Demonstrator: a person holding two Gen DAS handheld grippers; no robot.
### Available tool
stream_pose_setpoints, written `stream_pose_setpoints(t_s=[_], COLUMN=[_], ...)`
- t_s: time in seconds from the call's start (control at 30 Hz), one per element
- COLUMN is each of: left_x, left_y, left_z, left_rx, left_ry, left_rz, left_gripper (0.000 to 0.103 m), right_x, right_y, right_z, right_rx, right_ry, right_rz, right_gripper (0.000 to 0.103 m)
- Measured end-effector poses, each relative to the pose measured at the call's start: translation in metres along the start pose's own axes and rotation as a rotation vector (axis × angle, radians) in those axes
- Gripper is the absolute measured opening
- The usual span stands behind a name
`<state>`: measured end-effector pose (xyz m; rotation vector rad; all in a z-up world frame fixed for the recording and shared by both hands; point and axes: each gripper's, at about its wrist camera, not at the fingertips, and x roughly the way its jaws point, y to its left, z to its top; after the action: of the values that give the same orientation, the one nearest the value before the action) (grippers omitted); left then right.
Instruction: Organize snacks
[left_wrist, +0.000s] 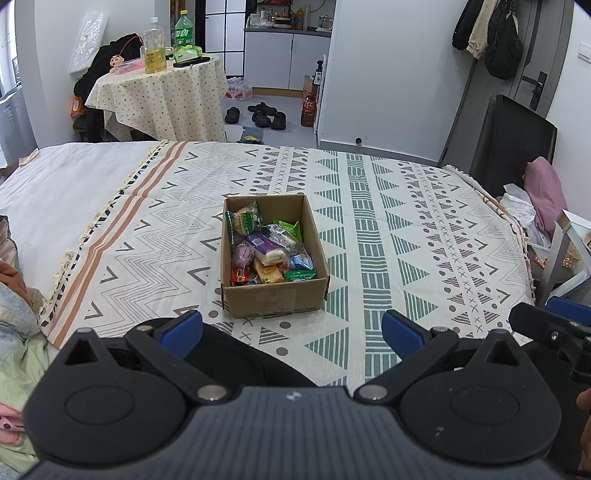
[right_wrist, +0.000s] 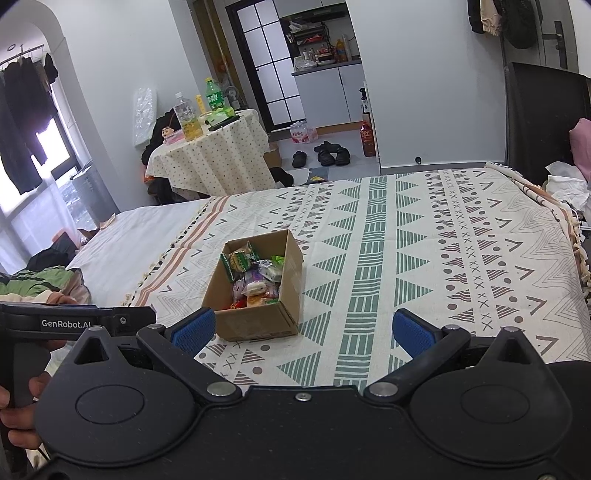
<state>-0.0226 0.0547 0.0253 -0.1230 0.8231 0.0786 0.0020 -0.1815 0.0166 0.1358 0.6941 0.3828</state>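
Near the middle of the bed (left_wrist: 92, 206), a cardboard box (left_wrist: 275, 297) holds all visible wrapped snacks (left_wrist: 266, 247); left gripper (left_wrist: 291, 330) and right gripper (right_wrist: 303, 330) hover empty, spread wide; sorting looks complete or paused

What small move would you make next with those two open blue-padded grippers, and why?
Probably none yet. The wrapped snacks all lie inside the brown cardboard box on the patterned bedspread, with none loose around it. That fits snacks already gathered or waiting to be taken out. Left gripper and right gripper hang open, holding nothing.
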Motion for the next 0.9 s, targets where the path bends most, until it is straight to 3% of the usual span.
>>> stream_pose_setpoints(t_s=[0.9], left_x=[0.0018], left_y=[0.0005], left_z=[-0.0036], left_rx=[0.006], left_ry=[0.013], left_rz=[-0.007], left_gripper=[0.103], right_x=[-0.0002], right_y=[-0.0025], right_z=[0.0002], right_rx=[0.002], right_ry=[0.004], right_rz=[-0.009], right_gripper=[0.103])
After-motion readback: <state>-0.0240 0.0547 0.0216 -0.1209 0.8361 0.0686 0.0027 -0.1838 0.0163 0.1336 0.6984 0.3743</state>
